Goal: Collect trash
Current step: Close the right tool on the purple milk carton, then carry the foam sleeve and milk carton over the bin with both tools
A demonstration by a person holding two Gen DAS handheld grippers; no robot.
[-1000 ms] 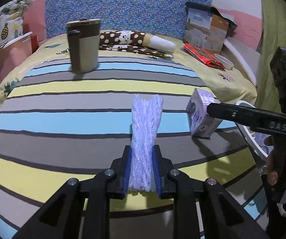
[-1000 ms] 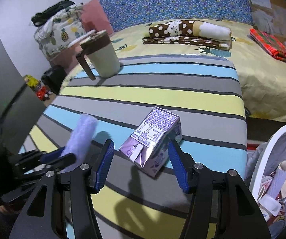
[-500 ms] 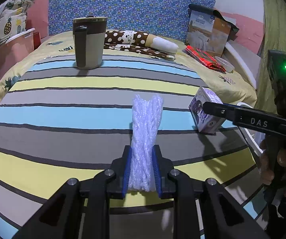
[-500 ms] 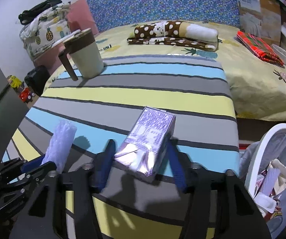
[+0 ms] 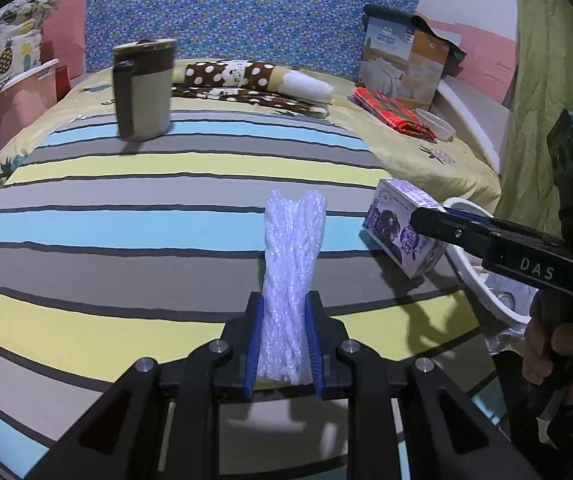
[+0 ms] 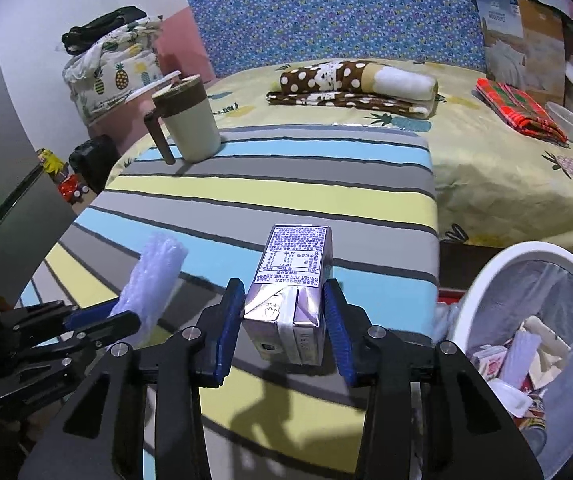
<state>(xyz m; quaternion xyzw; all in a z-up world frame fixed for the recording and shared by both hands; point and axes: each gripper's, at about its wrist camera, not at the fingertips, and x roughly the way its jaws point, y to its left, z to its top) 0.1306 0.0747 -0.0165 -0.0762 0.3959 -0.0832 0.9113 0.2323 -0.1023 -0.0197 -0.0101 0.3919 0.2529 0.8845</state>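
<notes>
L gripper (image 5: 284, 344) clamps a white foam-net sleeve (image 5: 292, 264) upright, R gripper (image 6: 284, 330) pinches a purple-printed small drink carton (image 6: 292, 280), raised over the striped cloth table (image 6: 286, 196) beside a white-rimmed trash bin (image 6: 526, 264).

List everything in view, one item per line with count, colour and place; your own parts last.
foam net sleeve: 1, white, in left tongs
drink carton: 1, purple, between right tongs' pads
trash bin: 1, white, right of table, trash inside
mug: 1, cream and brown, table's far left
striped table: 1, grey, blue, yellow
bed: 1, yellow, behind table
dotted bundle: 1, brown-white, on bed
left tongs: black, blue pads
right tongs: black, blue pads
</notes>
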